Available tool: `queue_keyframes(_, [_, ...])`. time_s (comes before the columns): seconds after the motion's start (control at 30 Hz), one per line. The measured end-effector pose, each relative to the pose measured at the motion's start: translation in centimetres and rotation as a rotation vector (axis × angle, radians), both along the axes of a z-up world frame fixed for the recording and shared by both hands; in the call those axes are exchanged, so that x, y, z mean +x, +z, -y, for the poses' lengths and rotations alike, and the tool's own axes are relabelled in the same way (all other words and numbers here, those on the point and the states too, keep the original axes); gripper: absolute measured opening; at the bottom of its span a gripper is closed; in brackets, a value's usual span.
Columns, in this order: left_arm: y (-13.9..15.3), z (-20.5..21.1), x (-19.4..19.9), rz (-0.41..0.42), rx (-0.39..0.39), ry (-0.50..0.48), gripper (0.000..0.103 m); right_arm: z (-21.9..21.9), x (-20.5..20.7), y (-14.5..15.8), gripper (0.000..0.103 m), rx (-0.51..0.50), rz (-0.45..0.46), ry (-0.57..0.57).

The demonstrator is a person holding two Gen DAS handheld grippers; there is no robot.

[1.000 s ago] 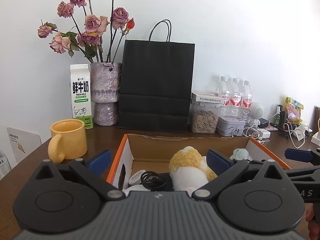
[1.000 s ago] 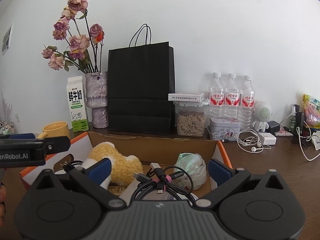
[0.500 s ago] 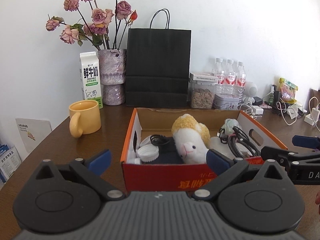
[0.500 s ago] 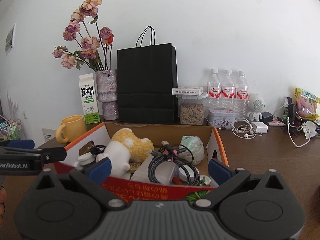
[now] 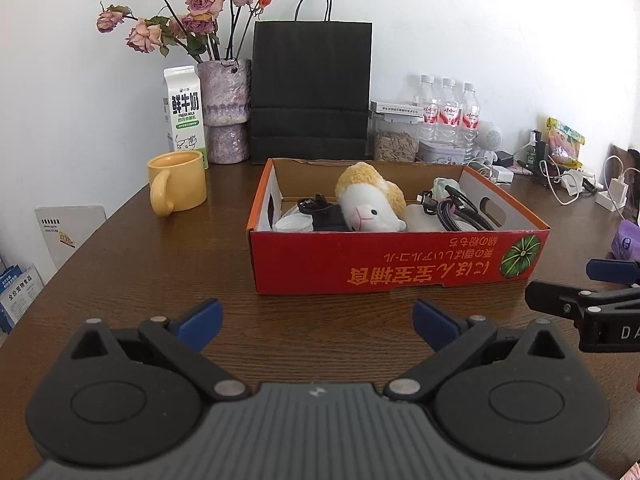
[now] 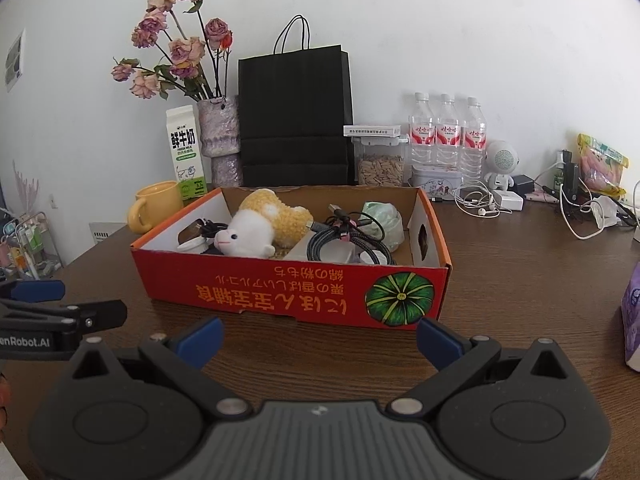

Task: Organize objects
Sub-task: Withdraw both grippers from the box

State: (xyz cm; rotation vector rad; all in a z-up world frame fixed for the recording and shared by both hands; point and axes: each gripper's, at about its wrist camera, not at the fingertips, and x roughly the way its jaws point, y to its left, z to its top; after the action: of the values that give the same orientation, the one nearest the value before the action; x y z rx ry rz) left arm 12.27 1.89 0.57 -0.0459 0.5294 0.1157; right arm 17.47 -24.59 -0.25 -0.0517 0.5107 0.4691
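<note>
A red cardboard box with a pumpkin print sits on the brown table. Inside lie a white-and-yellow plush sheep, a bundle of black cables, a pale green pouch and a small white cup. My left gripper is open, low over the table just in front of the box, holding nothing. My right gripper is open too, also in front of the box, with nothing between its blue pads.
A yellow mug, milk carton, vase of dried roses, black paper bag, seed jar and water bottles line the wall. Chargers and earphones lie at right. A purple pack sits at the right edge.
Both grippers have pulled back from over the box towards the table's near side. The whole box front now shows ahead of them. Both stay open.
</note>
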Motion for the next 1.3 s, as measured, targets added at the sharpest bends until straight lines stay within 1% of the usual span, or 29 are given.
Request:
queue_keyframes(0.23, [0.06,0.02,-0.29,0.000,-0.003,0.001,0.103,0.15,-0.51,0.26,0.103,-0.004,0.004,0.001])
queue_keyframes(1.03, [-0.02,0.14,-0.24,-0.007,-0.005,-0.001,0.103,-0.14,-0.27,0.01,0.103,-0.010,-0.002,-0.002])
queue_keyframes(1.3, [-0.10,0.19,-0.19,-0.015,0.007,0.006,0.103,-0.12,-0.26,0.04,0.103,-0.010,-0.003,-0.002])
